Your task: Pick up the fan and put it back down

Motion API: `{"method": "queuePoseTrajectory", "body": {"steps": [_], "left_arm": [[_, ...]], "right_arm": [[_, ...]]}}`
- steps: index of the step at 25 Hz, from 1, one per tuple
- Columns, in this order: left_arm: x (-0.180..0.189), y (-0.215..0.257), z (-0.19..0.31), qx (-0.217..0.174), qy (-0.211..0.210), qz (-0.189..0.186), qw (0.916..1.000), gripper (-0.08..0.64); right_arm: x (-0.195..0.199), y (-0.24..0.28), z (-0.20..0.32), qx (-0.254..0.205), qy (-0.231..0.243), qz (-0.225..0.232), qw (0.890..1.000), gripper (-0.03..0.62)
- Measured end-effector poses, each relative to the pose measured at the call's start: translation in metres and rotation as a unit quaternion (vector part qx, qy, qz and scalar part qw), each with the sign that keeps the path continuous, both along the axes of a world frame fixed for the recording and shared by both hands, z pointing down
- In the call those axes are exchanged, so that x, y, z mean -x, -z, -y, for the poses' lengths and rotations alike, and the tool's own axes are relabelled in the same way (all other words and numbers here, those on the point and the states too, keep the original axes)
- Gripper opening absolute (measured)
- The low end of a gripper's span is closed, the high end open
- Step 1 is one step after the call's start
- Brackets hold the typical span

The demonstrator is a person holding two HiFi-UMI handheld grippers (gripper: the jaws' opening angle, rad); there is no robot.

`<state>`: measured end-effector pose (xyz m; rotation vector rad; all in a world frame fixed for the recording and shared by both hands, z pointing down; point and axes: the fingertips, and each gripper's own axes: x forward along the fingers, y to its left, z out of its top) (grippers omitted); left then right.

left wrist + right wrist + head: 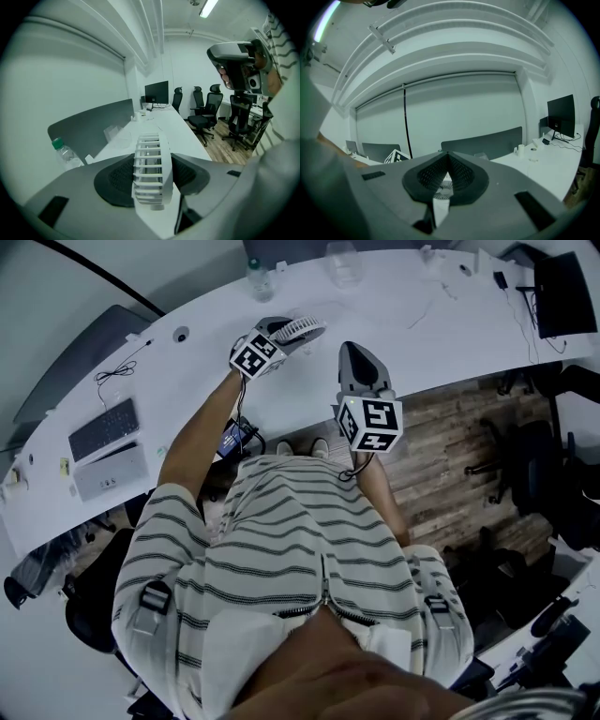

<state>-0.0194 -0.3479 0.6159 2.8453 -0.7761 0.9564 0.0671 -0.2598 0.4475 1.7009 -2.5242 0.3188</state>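
Left gripper (279, 334) holds fan (149, 168) over bench (412, 324).
Fingers (116, 180) pinch the grille edge-on; right gripper (448, 158) nearby, fingers pressed together, empty.

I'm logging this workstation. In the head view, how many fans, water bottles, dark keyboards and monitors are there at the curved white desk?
fan: 1
water bottle: 1
dark keyboard: 1
monitor: 1
Total: 4
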Motion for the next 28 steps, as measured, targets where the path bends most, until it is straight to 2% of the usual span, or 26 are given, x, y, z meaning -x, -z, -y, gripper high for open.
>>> {"method": "queuePoseTrajectory", "body": {"steps": [7,21,28], "left_arm": [[-0.005,-0.016,0.005,0.009,-0.025,0.008,0.9996,0.225],[0.001,-0.026,0.017,0.040,-0.046,-0.033,0.9976,0.225],[0.008,-0.032,0.017,0.053,-0.035,-0.032,0.9975,0.227]], "right_arm": [[-0.007,-0.002,0.000,0.004,-0.010,-0.002,1.000,0.011],[-0.021,-0.009,0.002,0.015,-0.030,-0.005,0.999,0.011],[-0.016,-0.011,0.004,0.018,-0.023,-0.006,1.000,0.011]]}}
